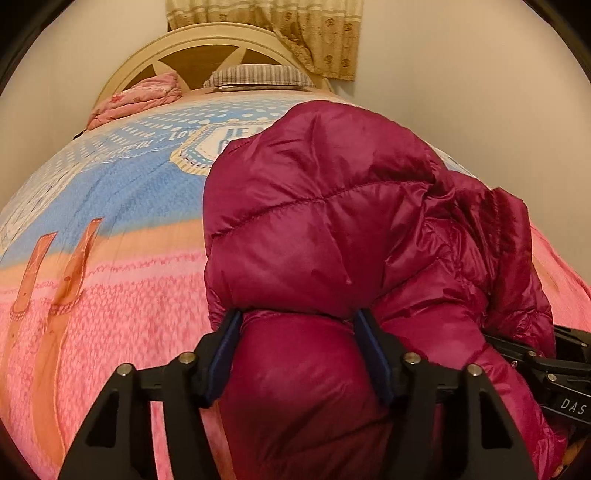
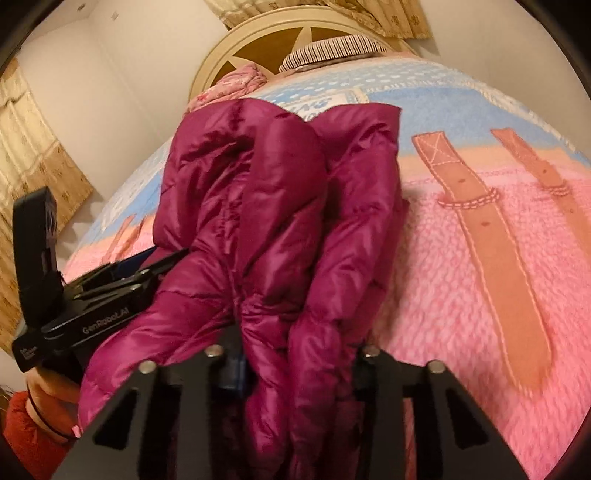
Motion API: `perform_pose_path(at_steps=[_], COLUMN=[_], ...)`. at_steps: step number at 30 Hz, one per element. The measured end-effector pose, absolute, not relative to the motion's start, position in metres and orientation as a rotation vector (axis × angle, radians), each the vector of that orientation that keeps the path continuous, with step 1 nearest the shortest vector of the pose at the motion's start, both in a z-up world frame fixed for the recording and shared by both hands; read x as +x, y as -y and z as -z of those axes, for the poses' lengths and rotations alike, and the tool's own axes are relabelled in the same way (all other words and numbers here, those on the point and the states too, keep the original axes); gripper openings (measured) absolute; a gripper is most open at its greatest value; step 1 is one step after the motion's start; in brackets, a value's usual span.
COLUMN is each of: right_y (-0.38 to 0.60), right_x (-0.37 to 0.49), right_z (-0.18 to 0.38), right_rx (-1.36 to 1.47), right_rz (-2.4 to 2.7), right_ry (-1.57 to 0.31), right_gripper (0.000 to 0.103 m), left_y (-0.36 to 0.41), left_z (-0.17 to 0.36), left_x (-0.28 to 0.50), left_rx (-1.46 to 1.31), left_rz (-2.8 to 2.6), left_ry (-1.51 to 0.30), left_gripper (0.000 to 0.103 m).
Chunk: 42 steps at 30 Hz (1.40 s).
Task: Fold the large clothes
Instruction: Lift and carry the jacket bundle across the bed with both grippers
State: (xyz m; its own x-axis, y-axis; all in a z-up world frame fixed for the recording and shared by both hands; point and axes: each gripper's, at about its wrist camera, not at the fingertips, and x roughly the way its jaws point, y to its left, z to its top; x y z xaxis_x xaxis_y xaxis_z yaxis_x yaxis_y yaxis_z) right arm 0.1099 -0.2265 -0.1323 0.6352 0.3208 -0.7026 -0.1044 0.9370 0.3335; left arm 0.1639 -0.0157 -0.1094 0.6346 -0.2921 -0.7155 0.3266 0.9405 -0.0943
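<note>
Magenta quilted puffer jacket (image 1: 325,229) lies bunched, seemingly folded lengthwise, on the bed.

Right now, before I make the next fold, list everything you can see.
jacket: one, magenta, puffy, bunched on the bed, gripped at its near edge.
blanket: one, pink and blue, covering the bed.
pillow: one, striped, at the headboard.
quilt: one, pink, folded, beside the pillow.
headboard: one, cream, arched.
curtains: beige, on the wall behind.
left gripper: black, fingers closed on the jacket.
right gripper: black, fingers closed on the jacket.
</note>
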Motion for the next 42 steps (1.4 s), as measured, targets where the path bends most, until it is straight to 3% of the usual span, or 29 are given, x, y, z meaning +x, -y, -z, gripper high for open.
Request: perform_pose_path(at_steps=[10,17,21,25,26,28,30,36,40,42], right_y=[0.235,0.249,0.250,0.267,0.273,0.287,0.302,0.306,0.307,0.313], right_x=[0.012,-0.047,-0.058,-0.057,-0.058,-0.057,-0.060,-0.061,-0.063,-0.059], right_z=[0.114,0.064,0.052,0.067,0.075,0.094,0.114,0.128,0.134,0.139], right_rx=[0.336,0.324,0.285,0.334,0.358,0.410,0.496,0.527,0.539,0.569], right_rz=[-0.229,-0.242,-0.221,-0.188,-0.181,-0.158,-0.157,-0.166,-0.169,-0.184], right_ry=[-0.797,-0.658,-0.652,-0.680,-0.694,-0.734,-0.770,-0.768,-0.773,-0.780], right_gripper=[0.026,0.024,0.024,0.024,0.024,0.024,0.024,0.026,0.028,0.029], left_y=[0.021,0.068,0.107,0.099,0.092,0.076,0.057,0.030,0.041,0.051], left_z=[0.088,0.042,0.019,0.024,0.030,0.045,0.063,0.116,0.123,0.130], left_x=[0.093,0.071,0.058,0.071,0.079,0.095,0.109,0.125,0.123,0.120], left_rx=[-0.005,-0.066,0.065,0.000,-0.006,-0.014,-0.050,-0.330,-0.448,-0.484], left_rz=[0.491,0.704,0.699,0.705,0.676,0.623,0.564,0.551,0.791,0.928], left_ry=[-0.760,-0.699,-0.621,-0.676,-0.706,-0.776,-0.842,-1.018,-1.098,-1.186], left_gripper=[0.044,0.015,0.014,0.015,0.017,0.034,0.074,0.082,0.084,0.096])
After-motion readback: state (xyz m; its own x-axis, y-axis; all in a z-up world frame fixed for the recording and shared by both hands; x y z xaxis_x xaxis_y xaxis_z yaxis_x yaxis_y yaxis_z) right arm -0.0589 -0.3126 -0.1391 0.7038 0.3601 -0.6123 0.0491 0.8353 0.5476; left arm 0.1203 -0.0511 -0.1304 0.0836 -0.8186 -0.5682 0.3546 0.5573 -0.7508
